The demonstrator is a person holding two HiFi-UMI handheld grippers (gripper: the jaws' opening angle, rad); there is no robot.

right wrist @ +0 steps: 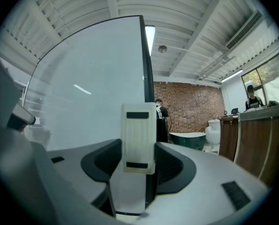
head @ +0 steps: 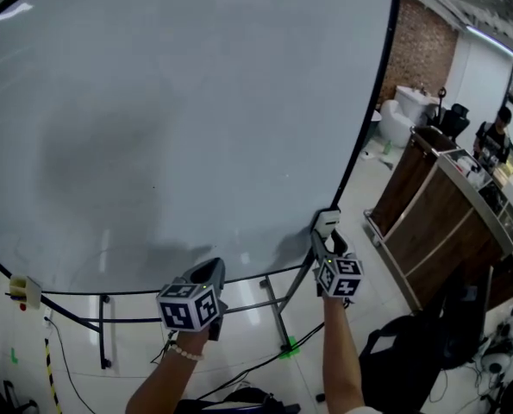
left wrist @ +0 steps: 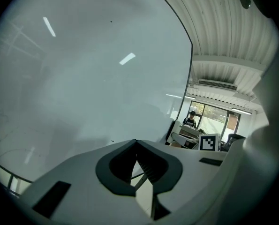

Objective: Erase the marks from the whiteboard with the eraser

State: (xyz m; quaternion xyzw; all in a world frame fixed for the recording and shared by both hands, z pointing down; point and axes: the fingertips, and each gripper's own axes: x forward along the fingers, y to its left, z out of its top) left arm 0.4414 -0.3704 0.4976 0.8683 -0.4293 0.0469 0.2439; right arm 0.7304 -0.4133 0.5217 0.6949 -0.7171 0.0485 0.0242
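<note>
Filling most of the head view, a large whiteboard in a thin black frame is seen on a metal stand. Its surface is pale and nearly bare, with a faint grey smudge left of centre and a few tiny dark specks. A white ribbed eraser is clamped upright between the jaws of the right gripper and is held at the board's lower right corner, just beside the black frame edge. Whether the eraser is pressed against the surface cannot be told. The left gripper is held below the bottom edge of the board, left of the other. Its jaws are brought together at the tips, with nothing gripped between them. A wooden counter is seen well apart to the right, with a person seated behind it and a brick wall beyond
</note>
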